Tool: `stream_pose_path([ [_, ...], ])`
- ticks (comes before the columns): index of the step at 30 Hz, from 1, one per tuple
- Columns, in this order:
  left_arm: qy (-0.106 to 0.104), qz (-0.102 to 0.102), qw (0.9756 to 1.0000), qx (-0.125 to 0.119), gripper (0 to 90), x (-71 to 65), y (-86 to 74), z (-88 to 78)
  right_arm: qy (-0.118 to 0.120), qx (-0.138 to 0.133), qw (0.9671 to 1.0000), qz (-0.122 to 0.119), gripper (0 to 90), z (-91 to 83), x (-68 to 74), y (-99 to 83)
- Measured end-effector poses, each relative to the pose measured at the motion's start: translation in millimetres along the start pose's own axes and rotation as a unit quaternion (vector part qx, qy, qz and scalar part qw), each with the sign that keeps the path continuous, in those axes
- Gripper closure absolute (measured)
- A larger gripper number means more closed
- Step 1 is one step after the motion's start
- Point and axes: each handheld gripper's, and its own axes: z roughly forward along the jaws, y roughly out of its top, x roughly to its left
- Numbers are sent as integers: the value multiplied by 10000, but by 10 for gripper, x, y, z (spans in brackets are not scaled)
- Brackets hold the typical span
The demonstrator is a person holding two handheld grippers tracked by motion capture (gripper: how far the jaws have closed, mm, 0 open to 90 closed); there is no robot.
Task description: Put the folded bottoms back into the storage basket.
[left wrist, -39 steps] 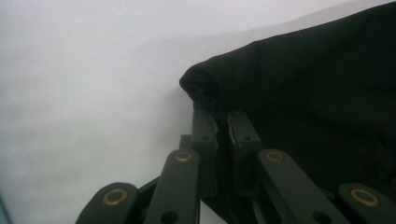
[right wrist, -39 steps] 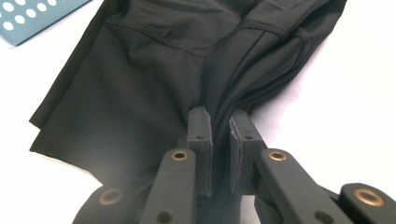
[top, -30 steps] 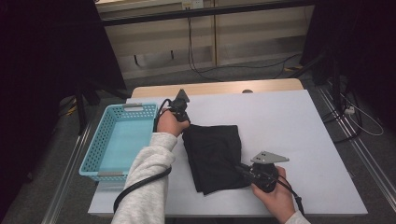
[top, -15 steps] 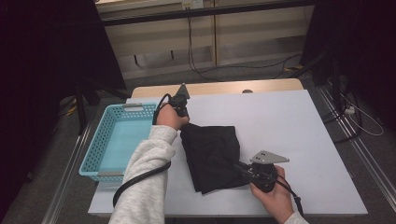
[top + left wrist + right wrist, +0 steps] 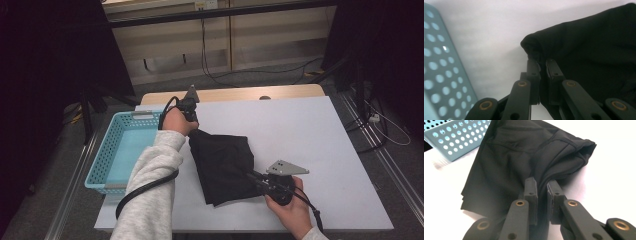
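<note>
I have the left gripper (image 5: 192,126) clamped on the far corner of the black cloth (image 5: 222,162); my right gripper (image 5: 255,176) pinches its near edge; the cloth lies on the white table (image 5: 310,135), beside the blue basket (image 5: 120,150).

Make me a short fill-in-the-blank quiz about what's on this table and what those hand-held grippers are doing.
1. Both hand-held grippers are shut on the ____ garment.
2. The left hand-held gripper pinches the garment's corner nearest the ____.
3. The perforated basket is light ____ in colour.
4. The right hand-held gripper grips the garment's ____ edge in the high view.

Missing words: black; basket; blue; right
</note>
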Motion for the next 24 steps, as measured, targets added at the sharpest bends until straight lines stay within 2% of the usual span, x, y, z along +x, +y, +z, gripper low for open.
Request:
stream_pose_path([
  [6, 12, -22, 10000, -51, 834, 41, -28, -126, 44, -109, 9999, 3, 808, -1, 23, 50],
  [12, 57, -74, 9999, -70, 834, 85, -42, -230, 69, -212, 9997, -89, 809, 17, 90, 109],
  [19, 120, -103, 9999, -31, 834, 158, -57, -368, 160, -286, 9994, -80, 809, 62, 162, 151],
  [24, 111, -145, 9998, -97, 835, 196, -69, -478, 201, -398, 9989, -120, 809, 79, 209, 205],
])
